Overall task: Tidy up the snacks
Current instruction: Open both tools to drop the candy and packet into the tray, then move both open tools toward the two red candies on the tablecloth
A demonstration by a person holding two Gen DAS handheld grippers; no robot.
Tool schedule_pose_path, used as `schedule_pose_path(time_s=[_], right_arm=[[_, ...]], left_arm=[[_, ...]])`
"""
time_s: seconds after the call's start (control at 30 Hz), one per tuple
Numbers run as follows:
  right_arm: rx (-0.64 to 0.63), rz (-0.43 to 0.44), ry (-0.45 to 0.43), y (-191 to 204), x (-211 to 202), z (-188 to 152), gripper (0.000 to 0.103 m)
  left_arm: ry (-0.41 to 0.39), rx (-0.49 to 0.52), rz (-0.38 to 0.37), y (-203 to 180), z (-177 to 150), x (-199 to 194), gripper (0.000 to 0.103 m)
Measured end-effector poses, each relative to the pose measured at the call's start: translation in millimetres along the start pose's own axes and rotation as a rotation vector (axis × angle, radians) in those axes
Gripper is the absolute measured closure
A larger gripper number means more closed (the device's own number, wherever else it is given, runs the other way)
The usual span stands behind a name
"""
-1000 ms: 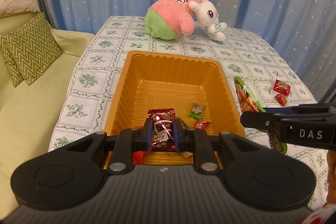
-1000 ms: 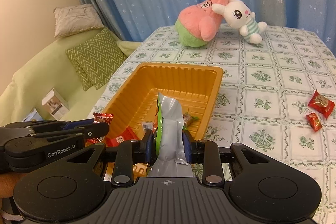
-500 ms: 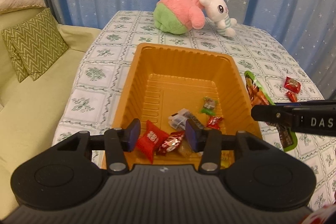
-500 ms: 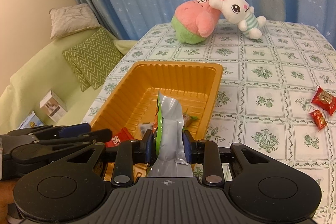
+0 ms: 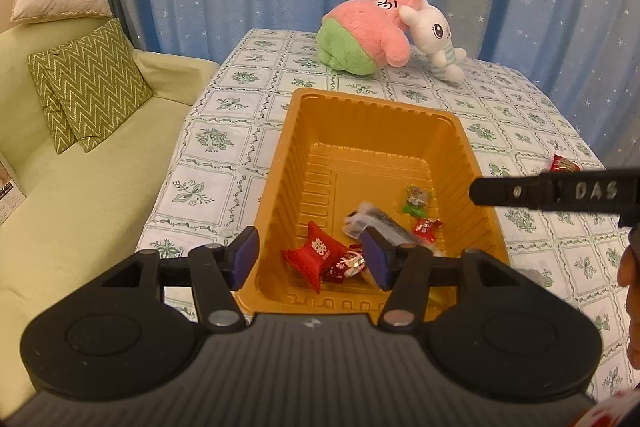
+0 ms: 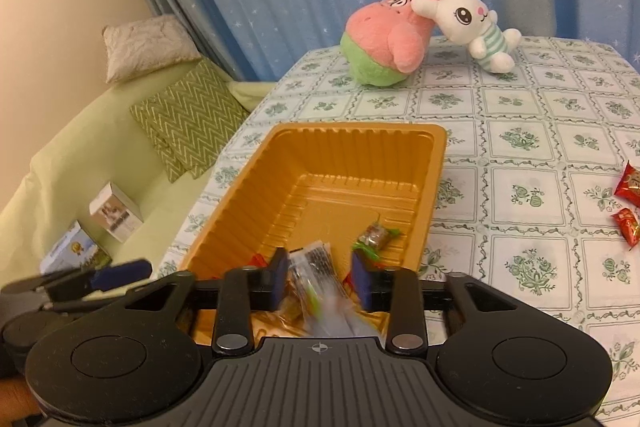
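Observation:
An orange tray stands on the table and holds several wrapped snacks, among them a red pillow-shaped packet and a green candy. My left gripper is open and empty above the tray's near end. My right gripper is open over the tray's near right corner. A long green and silver snack bag is blurred between and below its fingers, apart from the pads. Two red snacks lie on the table at the right.
A pink and green plush and a white rabbit plush sit at the table's far end. A green sofa with zigzag cushions runs along the left. Small boxes lie on the sofa.
My left gripper opened and dropped its dark red candy into the tray, then rose and drew back. My right gripper has just opened and the long bag is dropping from it.

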State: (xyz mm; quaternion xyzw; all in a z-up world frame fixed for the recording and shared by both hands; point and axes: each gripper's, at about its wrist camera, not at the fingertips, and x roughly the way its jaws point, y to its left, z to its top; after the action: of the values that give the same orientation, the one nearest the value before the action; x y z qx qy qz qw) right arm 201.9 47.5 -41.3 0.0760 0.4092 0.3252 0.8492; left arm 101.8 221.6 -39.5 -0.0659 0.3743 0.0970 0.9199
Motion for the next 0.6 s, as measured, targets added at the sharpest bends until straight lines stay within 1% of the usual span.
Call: schedule_pose_path(time_s=[0.03,0.13,0.2,0.37,0.6], right_arm=[[0.008,0.002,-0.011,-1,-3,-1,0.052],[0.031,-0.003,-0.023,-7,-13,-4,0.051],[0.052,-0.017,-0.021,-14,-20,-9,0.051],[0.112,-0.059,-0.032,-29,-47,-24,0.051],[0.149,-0.107,-0.057,-39,-86,-45,0.051]], left_arm=[[-0.001,0.001,0.002,0,-1,-2,0.049],[-0.004,0.0,-0.005,-3,-5,-7,0.046],[-0.007,0.003,-0.011,-8,-8,-12,0.043],[-0.009,0.003,-0.029,-21,-16,-25,0.042],[-0.014,0.011,-0.041,-41,-24,-47,0.037]])
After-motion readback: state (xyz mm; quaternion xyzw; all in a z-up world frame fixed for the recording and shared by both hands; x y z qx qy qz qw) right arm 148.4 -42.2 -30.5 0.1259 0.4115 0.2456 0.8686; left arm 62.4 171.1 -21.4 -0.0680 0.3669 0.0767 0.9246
